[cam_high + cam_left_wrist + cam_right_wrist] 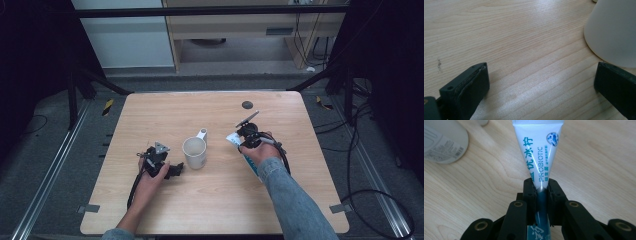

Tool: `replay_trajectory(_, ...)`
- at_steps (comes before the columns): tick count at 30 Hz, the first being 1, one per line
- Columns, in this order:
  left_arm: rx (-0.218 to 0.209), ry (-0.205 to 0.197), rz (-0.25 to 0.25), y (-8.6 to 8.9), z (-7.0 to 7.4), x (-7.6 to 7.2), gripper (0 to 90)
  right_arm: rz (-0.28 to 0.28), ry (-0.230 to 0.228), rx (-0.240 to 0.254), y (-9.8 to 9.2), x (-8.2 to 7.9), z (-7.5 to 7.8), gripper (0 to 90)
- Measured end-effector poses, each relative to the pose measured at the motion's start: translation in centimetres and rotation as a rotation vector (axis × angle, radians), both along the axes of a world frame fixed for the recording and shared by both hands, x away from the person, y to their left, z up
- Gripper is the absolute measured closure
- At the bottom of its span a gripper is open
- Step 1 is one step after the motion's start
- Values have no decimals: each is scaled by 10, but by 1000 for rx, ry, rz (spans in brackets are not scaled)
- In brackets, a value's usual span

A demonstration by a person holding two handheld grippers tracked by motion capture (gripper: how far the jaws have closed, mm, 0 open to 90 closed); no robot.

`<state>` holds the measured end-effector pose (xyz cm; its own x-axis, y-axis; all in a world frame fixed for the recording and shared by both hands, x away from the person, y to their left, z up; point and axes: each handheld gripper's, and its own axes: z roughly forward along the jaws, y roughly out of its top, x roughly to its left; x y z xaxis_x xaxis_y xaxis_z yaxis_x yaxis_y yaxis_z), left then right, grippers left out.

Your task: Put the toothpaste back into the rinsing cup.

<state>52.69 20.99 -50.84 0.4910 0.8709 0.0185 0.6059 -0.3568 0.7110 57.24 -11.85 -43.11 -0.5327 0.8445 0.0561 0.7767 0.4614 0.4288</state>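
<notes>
**Tube held, mug waiting**

The right hand-held gripper (541, 192) is clamped on the toothpaste tube (539, 152), raised over the surface (150, 120) beside the mug (194, 152). The left hand-held gripper (172, 170), jaws apart, could steady the mug; lower the tube slowly.
</notes>
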Motion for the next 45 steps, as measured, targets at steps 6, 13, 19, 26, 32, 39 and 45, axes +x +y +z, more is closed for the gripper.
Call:
replay_trajectory(6, 0, 0, -1, 0, 0, 0, 0, -18, -51, 36, -10, 1, 16, 790)
replay_trajectory(13, 0, -1, -2, 0, 0, 0, 0, -20, -120, 65, -18, 3, 30, 790)
replay_trajectory(19, 1, -1, -3, 0, 0, 0, 0, -31, -172, 90, -21, 2, 39, 791)
replay_trajectory(26, 1, -1, -3, 0, 0, 0, 0, -33, -228, 99, -17, -3, 44, 791)
replay_trajectory(32, 2, -1, -4, 0, 0, 1, 0, -46, -297, 102, -10, -6, 48, 791)
replay_trajectory(39, 3, -1, -4, 0, 0, 1, 0, -42, -346, 130, 0, -10, 52, 791)
replay_trajectory(45, 2, -1, -4, 0, 0, 1, 0, -54, -408, 160, 8, -14, 56, 791)
